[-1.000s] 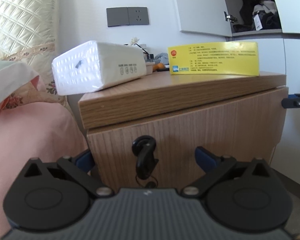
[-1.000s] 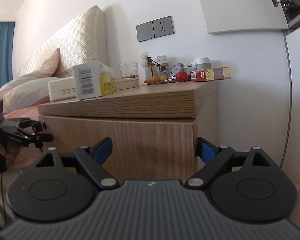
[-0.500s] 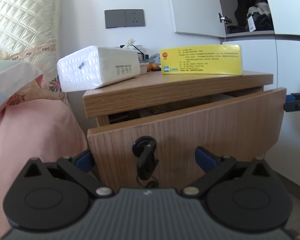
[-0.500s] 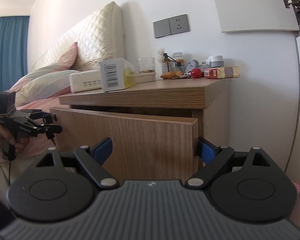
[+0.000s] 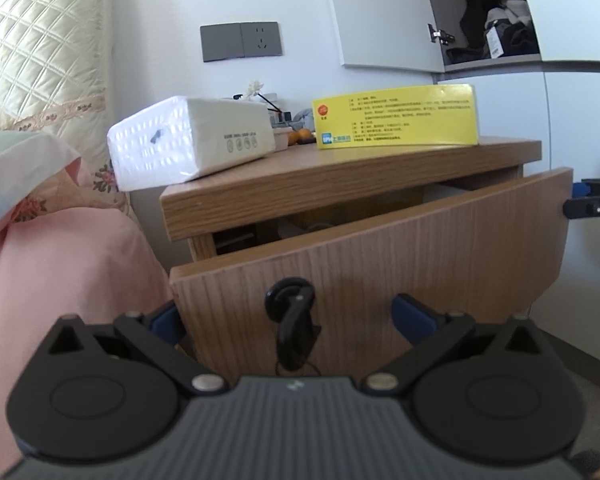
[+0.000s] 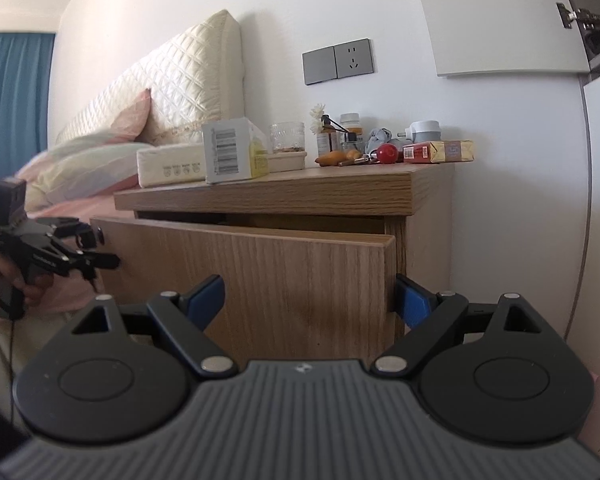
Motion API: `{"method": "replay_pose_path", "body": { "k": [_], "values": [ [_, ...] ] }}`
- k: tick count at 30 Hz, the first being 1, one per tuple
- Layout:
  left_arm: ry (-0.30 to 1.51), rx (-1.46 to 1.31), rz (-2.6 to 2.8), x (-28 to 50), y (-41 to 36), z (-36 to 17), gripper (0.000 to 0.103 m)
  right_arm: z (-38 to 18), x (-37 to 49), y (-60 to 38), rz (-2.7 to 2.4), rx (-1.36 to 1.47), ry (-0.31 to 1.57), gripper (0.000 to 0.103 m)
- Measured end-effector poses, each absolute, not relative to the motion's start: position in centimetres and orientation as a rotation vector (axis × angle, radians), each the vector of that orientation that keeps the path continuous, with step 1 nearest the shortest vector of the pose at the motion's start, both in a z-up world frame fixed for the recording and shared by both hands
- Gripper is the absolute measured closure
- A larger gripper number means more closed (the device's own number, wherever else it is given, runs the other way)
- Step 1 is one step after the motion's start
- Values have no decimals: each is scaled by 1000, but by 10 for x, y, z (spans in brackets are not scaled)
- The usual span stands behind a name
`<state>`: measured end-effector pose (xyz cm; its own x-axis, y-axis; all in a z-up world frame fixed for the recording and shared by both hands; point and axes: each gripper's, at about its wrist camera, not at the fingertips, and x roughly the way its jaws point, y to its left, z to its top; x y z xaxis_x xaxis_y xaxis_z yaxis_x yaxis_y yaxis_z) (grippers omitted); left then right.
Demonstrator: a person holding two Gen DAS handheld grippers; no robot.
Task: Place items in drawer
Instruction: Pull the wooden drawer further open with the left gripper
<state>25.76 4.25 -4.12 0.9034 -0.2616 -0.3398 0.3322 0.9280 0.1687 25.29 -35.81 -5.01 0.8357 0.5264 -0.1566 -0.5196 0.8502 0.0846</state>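
At nine o'clock in the right wrist view, the left gripper [image 6: 100, 258] stood at the near left corner of the drawer front [image 6: 260, 276]; its own camera showed both blue fingers [image 5: 414, 316] spread wide on either side of the front's left edge, clamped on nothing. A slip looked likely there if the pull ran on with the wood merely bracketed, and the fingers could come off the edge. At the centre, the drawer [image 5: 380, 248] was part-way out beneath the nightstand top [image 5: 340, 184], with a dark gap at twelve o'clock above its front; pulling one corner harder than the other might rack it and jam the runners. Up on the top, at eleven o'clock, the white tissue pack [image 5: 188, 140] overhung the front lip, and the yellow box [image 5: 396, 122] stood on edge at one o'clock, so a jolt could tip either. At three o'clock in the left wrist view, the right gripper [image 5: 592, 204] sat just off the drawer's right end, likewise spread apart and empty. Nothing had yet gone inside.
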Motion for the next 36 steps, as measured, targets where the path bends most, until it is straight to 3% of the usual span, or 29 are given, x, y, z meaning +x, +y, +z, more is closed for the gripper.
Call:
{"method": "replay_pose_path", "body": {
  "k": [36],
  "values": [
    [333, 219, -326, 210, 44, -38, 0, -46, 211, -366, 636, 2, 207, 10]
  ]
}}
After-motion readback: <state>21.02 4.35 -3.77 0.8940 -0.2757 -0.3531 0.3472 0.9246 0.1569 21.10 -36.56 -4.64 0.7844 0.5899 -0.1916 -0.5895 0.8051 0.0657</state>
